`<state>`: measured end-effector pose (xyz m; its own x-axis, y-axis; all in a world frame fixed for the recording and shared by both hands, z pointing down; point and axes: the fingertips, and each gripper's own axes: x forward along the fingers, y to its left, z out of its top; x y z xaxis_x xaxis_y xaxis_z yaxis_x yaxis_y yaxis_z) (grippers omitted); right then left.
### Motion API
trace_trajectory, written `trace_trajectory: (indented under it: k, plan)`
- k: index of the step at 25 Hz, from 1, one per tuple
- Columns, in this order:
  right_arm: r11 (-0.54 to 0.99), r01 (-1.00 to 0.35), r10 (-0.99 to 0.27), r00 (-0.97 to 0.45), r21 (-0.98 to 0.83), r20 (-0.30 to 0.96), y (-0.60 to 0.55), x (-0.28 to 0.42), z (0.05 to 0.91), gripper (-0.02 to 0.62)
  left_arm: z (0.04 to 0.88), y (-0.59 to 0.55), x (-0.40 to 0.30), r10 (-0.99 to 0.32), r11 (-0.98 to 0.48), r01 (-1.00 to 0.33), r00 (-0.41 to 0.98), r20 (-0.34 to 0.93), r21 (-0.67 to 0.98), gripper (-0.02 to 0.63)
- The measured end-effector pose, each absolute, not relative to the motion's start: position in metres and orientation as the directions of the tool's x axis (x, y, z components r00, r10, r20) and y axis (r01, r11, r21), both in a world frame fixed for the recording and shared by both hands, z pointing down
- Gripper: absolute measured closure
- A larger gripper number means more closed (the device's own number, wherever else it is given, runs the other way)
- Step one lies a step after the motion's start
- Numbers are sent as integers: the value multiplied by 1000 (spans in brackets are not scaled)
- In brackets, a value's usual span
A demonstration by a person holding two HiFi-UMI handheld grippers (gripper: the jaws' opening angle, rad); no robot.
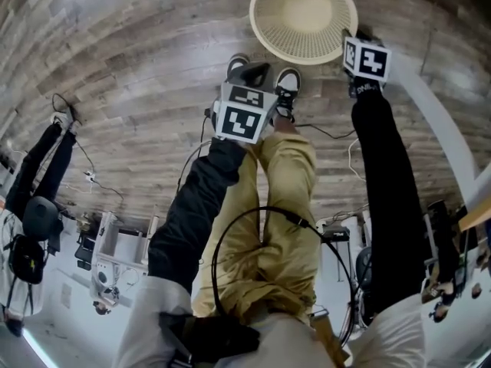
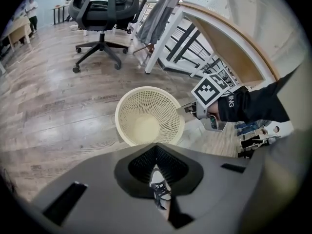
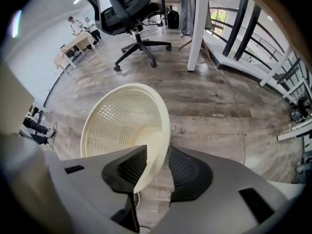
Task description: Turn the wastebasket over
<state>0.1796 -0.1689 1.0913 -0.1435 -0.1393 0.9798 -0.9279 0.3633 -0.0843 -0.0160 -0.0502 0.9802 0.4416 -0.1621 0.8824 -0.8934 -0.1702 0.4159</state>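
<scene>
The cream mesh wastebasket [image 1: 303,14] stands upright on the wood floor with its mouth facing up. My right gripper [image 1: 350,43] is at its right rim. In the right gripper view the rim and wall of the wastebasket [image 3: 126,126] pass between the jaws of the right gripper [image 3: 158,167]; a gap shows beside the right pad, so they stand open around the rim. My left gripper [image 1: 249,73] hangs apart from the basket, over the person's shoes [image 1: 288,90]. In its own view the left gripper [image 2: 156,152] has its tips together, with the wastebasket [image 2: 148,116] just beyond and the right gripper [image 2: 189,109] at its rim.
A black office chair [image 2: 100,13] stands on the floor behind the basket. A white desk frame [image 2: 219,38] and a white post [image 3: 197,28] are close on the right. Cables [image 1: 334,133] lie on the floor. People sit at a far table [image 3: 78,26].
</scene>
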Motion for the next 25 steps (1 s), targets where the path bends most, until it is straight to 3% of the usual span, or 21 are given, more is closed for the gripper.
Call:
trace_trajectory:
  k: [6,14,21,25]
  plan:
    - [362,-929,-100,-123,-79,987,-143,190,1083,431,967,-52,-12,-176,-184,-892,443,879,413,603]
    - [441,-895,-185,-164,-67,969,-134,171,1040,431,946,-42,-11,-185,-216,-894,433,882,393,603]
    - [453,-881,-271,-281,-136,921,-115,135,939,434,882,-41,2,-225,-264,-890,432,873,372,603]
    - [447,-881,-340,-328,-155,881,-98,129,846,499,817,-43,13,-267,-273,-887,442,856,373,603]
